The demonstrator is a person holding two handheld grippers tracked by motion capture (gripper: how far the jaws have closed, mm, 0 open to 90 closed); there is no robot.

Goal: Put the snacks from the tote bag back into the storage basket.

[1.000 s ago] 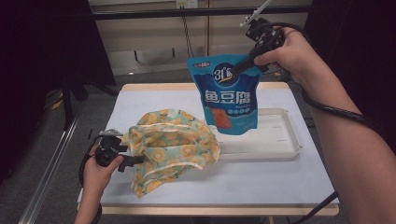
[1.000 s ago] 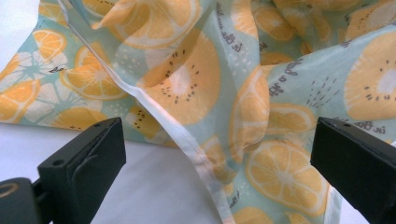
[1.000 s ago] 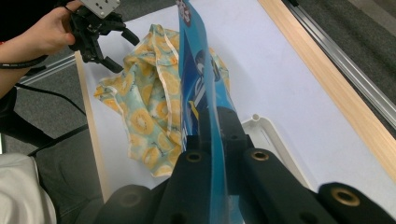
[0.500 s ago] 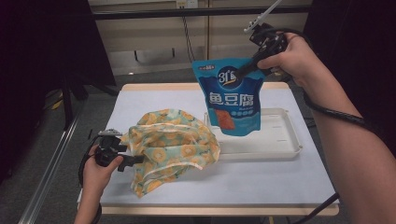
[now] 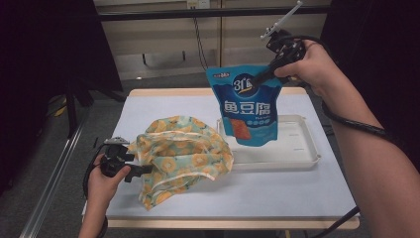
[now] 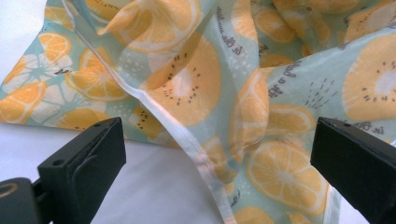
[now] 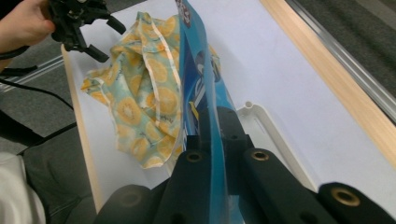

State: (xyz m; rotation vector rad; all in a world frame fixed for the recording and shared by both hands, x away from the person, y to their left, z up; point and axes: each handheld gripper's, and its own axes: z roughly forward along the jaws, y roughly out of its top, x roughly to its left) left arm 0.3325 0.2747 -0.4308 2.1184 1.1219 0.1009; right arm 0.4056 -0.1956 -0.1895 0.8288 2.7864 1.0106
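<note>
A blue snack pouch (image 5: 249, 105) with white characters hangs in the air over the white tray (image 5: 297, 156). My right gripper (image 5: 257, 79) is shut on its top edge; the right gripper view shows the pouch (image 7: 198, 88) edge-on, pinched between the jaws. A crumpled cloth bag (image 5: 181, 153) printed with orange slices lies on the white table (image 5: 163, 106) left of the tray. My left gripper (image 5: 141, 168) stands open at the bag's left edge. In the left gripper view the bag (image 6: 224, 93) spreads just beyond the wide-apart jaws, its white hem running between them.
The table's wooden front edge (image 5: 233, 224) runs close to the bag. A metal rail (image 5: 54, 173) lies on the floor to the left. Cables trail from both grippers. Bare white table lies in front of the tray.
My right gripper has carried the pouch a little to the right and up. The left gripper and the bag have stayed where they were.
</note>
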